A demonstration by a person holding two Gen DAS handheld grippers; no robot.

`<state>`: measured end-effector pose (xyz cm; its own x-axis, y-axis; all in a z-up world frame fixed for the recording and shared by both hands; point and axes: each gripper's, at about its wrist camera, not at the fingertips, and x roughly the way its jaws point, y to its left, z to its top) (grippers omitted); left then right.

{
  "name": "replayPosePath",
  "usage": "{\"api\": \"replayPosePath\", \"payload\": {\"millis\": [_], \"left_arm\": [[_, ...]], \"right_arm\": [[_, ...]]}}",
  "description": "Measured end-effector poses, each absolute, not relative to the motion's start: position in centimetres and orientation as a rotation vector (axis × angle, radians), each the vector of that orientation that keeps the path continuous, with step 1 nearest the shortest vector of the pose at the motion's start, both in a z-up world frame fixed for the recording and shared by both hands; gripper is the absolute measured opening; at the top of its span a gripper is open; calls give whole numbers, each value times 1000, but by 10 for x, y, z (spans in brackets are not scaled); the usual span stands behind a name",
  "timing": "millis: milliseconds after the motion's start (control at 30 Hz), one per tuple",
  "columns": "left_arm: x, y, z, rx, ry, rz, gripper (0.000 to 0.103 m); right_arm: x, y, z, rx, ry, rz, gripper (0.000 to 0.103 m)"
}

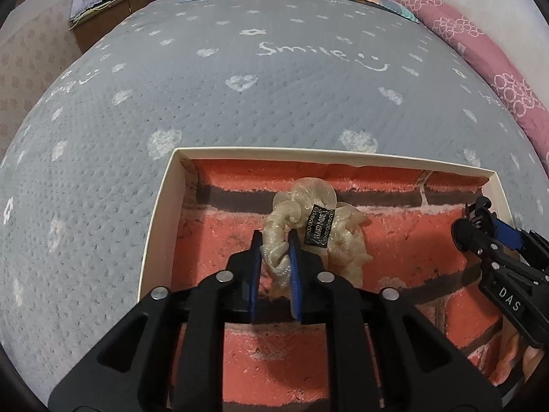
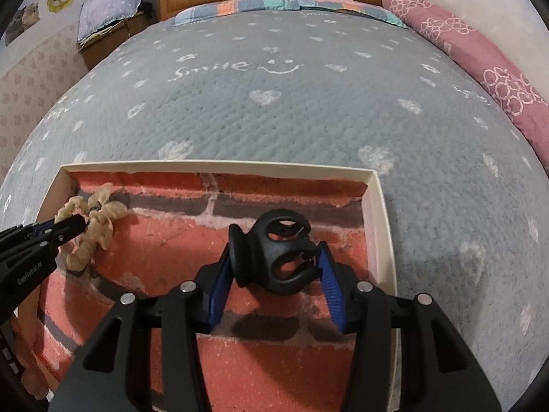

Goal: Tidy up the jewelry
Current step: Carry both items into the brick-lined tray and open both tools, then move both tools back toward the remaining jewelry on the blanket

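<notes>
The left gripper (image 1: 276, 245) is pinched narrowly on a cream scrunchie (image 1: 319, 231), soft, light and springy, best taken across one bunched fold as here. The right gripper (image 2: 274, 261) holds a black claw clip (image 2: 274, 257) between half-spread fingers; it looks rigid, smooth and likely to twist, so gripping its flat sides suits. Both hang low inside the brick-lined box (image 2: 377, 213) on the bed (image 2: 308, 120).

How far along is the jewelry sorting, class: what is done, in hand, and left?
Done: nothing lies released yet, though both items are already inside the brick-lined box. In hand: the left gripper pinches the cream scrunchie, and the right gripper holds the black claw clip above the lining. Left: setting each down and letting go.
</notes>
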<state>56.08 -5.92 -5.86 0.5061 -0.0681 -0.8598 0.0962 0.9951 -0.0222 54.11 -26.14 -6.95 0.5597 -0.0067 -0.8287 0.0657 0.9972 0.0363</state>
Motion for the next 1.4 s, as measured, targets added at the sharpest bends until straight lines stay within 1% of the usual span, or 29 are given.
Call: {"api": "replayPosePath", "payload": {"millis": [33,67,100,133,167,233,300,333,367,400,433,467,567,600,667,733,900,1067,1400], "left_arm": [[560,-58,-57,28,1033,-95,17],[558,-57,-55,28,1029,-94,21],[557,-56,-54,29,1024,-95,24],[552,-55,-50,35,1012,-91,33],[549,-54,-47,37,1004,-90,42],[536,-53,-39,52,973,-93,50],[521,-51,-32,65,950,-103,53],[509,-49,-27,76,933,-114,56],[500,-46,-23,84,915,-116,63],[490,-43,-20,91,895,-114,68],[477,-39,-15,94,870,-115,77],[467,-35,-12,92,854,-117,81],[437,-20,-3,73,833,-128,83],[430,-16,-1,65,829,-131,83],[409,-5,5,46,807,-136,88],[391,5,9,32,788,-129,91],[352,22,16,-2,769,-134,91],[308,27,17,49,716,-113,96],[245,46,6,49,684,-82,98]], "right_arm": [[540,-261,-69,64,978,-40,50],[538,-261,-67,63,976,-38,54],[536,-261,-65,62,971,-36,61],[532,-260,-62,60,963,-31,67],[528,-261,-58,58,954,-27,68],[519,-261,-51,60,934,-15,69],[508,-263,-44,67,924,-4,70],[500,-264,-40,73,912,7,70],[491,-265,-37,72,897,13,71],[481,-267,-33,67,881,11,74],[474,-268,-31,62,870,8,77],[466,-269,-29,56,860,4,78],[437,-272,-22,39,825,-6,79],[430,-273,-21,39,818,-8,81],[410,-274,-16,39,792,-8,84],[390,-273,-11,28,769,-11,85],[342,-269,-2,11,716,-12,91],[300,-264,-3,-19,680,-28,91],[236,-266,-18,-12,668,-57,91]]}}
